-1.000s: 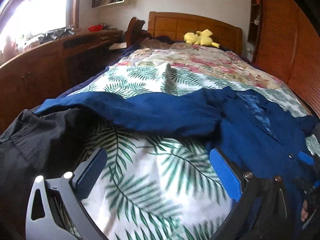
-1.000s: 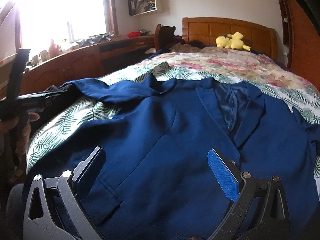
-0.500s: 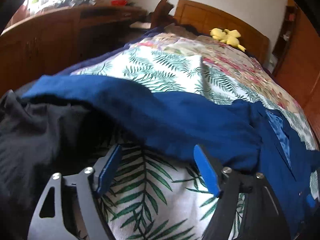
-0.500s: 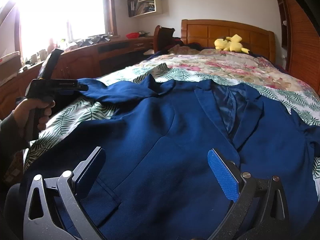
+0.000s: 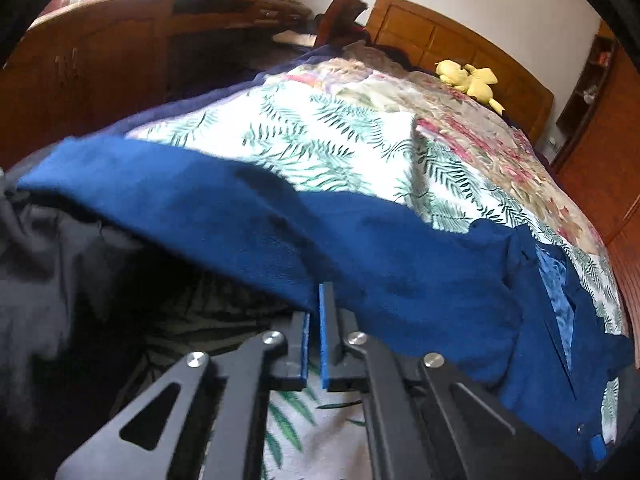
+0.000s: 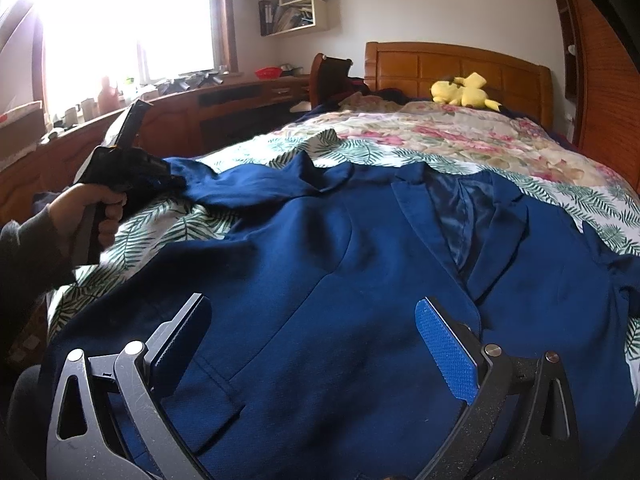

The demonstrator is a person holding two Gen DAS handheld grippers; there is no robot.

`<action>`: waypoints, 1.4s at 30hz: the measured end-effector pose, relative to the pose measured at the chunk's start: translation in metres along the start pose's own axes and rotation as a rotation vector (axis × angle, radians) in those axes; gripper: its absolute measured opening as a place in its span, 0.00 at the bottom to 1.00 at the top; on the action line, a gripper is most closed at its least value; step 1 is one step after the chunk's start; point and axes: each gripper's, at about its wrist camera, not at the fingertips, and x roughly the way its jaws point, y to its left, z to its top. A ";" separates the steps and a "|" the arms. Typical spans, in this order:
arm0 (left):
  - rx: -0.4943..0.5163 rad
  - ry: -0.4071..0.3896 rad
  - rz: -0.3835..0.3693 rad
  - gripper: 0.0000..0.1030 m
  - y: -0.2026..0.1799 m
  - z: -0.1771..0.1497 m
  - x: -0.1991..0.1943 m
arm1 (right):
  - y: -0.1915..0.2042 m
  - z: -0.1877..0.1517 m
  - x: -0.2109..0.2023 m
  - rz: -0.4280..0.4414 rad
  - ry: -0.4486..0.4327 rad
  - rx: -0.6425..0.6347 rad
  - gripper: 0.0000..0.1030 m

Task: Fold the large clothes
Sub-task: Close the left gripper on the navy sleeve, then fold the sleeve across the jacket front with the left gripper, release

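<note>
A dark blue blazer (image 6: 360, 280) lies front up on the bed, its lapels open and its lining showing. Its left sleeve (image 5: 280, 232) stretches out across the leaf-print sheet toward the bed's left edge. My left gripper (image 5: 315, 312) is shut on the near edge of that sleeve; in the right wrist view it (image 6: 160, 178) is at the sleeve's end, held in a hand. My right gripper (image 6: 312, 332) is open and empty, hovering over the blazer's lower front near a pocket flap.
The bed has a leaf-print sheet (image 5: 320, 140), a floral quilt (image 6: 460, 136) farther back and a yellow plush toy (image 6: 464, 90) at the wooden headboard. A black garment (image 5: 60, 260) lies at the bed's left edge. A wooden desk (image 6: 224, 108) runs along the left wall.
My left gripper moved forward to the sleeve's edge and closed on it. My right gripper stayed open over the blazer's lower front.
</note>
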 end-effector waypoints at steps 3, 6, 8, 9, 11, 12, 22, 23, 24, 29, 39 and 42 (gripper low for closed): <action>0.068 -0.044 0.013 0.00 -0.021 0.005 -0.015 | 0.000 0.000 -0.001 0.001 -0.006 0.001 1.00; 0.134 -0.068 -0.009 0.00 -0.048 0.010 -0.032 | -0.001 0.000 -0.002 0.004 -0.011 0.003 1.00; 0.194 -0.073 -0.031 0.00 -0.072 0.009 -0.044 | -0.003 0.000 -0.004 0.009 -0.017 0.006 1.00; 0.218 -0.074 -0.039 0.00 -0.082 0.008 -0.050 | -0.003 0.001 -0.006 0.014 -0.021 0.010 1.00; 0.271 -0.080 -0.076 0.00 -0.103 0.004 -0.065 | -0.005 0.002 -0.011 0.019 -0.029 0.016 1.00; 0.291 -0.080 -0.090 0.00 -0.112 0.001 -0.070 | -0.006 0.003 -0.015 0.021 -0.033 0.020 1.00; 0.446 -0.001 -0.086 0.00 -0.161 -0.028 -0.074 | -0.021 0.010 -0.042 -0.020 -0.079 0.013 1.00; 0.456 0.009 -0.080 0.00 -0.162 -0.032 -0.071 | -0.022 0.009 -0.041 -0.020 -0.074 0.011 1.00; 0.475 0.018 -0.060 0.00 -0.161 -0.037 -0.069 | -0.023 0.008 -0.038 -0.016 -0.059 0.007 1.00; 0.511 0.042 -0.053 0.00 -0.155 -0.059 -0.067 | -0.029 0.002 -0.026 -0.002 -0.015 0.017 1.00; 0.516 0.022 -0.054 0.19 -0.122 -0.075 -0.098 | -0.025 -0.001 -0.017 0.001 -0.003 0.003 1.00; 0.491 0.007 -0.057 0.21 -0.105 -0.075 -0.104 | -0.025 -0.002 -0.016 0.004 0.000 0.007 1.00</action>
